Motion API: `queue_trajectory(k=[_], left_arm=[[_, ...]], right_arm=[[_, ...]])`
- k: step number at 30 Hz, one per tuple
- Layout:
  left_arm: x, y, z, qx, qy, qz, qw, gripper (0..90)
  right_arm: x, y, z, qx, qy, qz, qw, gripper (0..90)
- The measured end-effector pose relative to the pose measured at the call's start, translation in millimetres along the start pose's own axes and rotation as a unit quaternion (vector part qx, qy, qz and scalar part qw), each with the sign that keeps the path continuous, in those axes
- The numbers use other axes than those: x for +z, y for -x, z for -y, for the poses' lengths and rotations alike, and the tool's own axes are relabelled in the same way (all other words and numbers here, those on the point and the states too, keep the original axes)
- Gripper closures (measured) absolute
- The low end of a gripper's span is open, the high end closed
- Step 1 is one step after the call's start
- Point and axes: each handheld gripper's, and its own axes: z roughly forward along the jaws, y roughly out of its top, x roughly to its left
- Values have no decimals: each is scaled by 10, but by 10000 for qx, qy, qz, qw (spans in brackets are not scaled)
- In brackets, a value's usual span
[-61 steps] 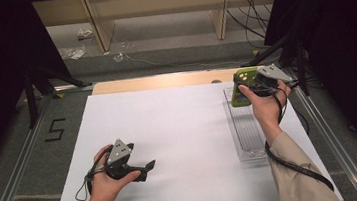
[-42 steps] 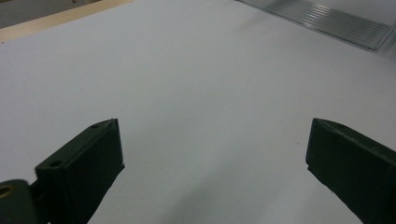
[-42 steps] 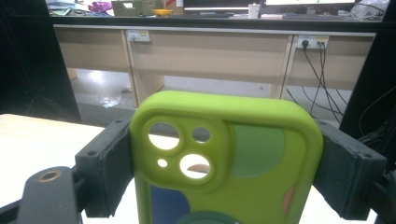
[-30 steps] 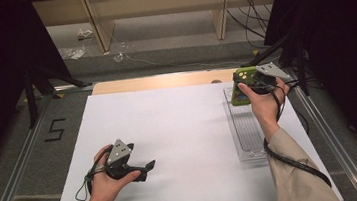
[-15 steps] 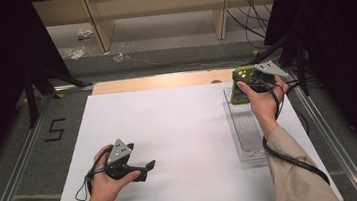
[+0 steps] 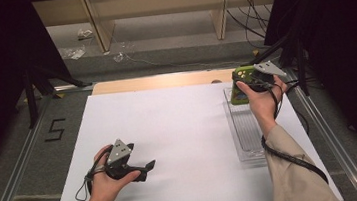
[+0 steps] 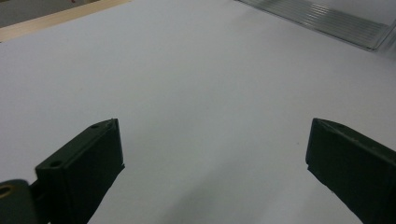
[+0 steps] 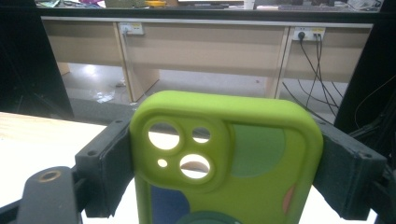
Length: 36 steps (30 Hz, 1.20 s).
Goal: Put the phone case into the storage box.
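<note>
A lime-green phone case point(image 8: 233, 158) with camera cut-outs and coloured patches stands upright between the jaws of my right gripper point(image 8: 224, 172), which is shut on its two sides. In the high view the right gripper point(image 6: 252, 80) holds the phone case point(image 6: 239, 85) above the far end of a clear plastic tray point(image 6: 245, 138) at the right of the white sheet. My left gripper point(image 6: 143, 168) rests low at the near left of the white sheet point(image 6: 169, 131). Its jaws stand wide open with nothing between them; in its own view the left gripper point(image 7: 215, 158) looks over bare white sheet.
The clear ribbed tray point(image 7: 327, 21) lies along the sheet's right side. A wooden board edge point(image 6: 159, 81) borders the sheet at the back. Metal rails point(image 6: 17, 162) run along both table sides. Desk legs and cables point(image 8: 308, 56) stand beyond the table.
The right gripper with the phone case has edged slightly toward the far side. The left gripper has not moved.
</note>
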Motion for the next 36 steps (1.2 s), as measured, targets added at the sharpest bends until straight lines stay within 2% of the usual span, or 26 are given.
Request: queue_trajectory(k=[36], left_arm=[[1,-1,-1,0,4,5,10000,34]], right_arm=[[143,17,39,45,-131,84,9999,171]])
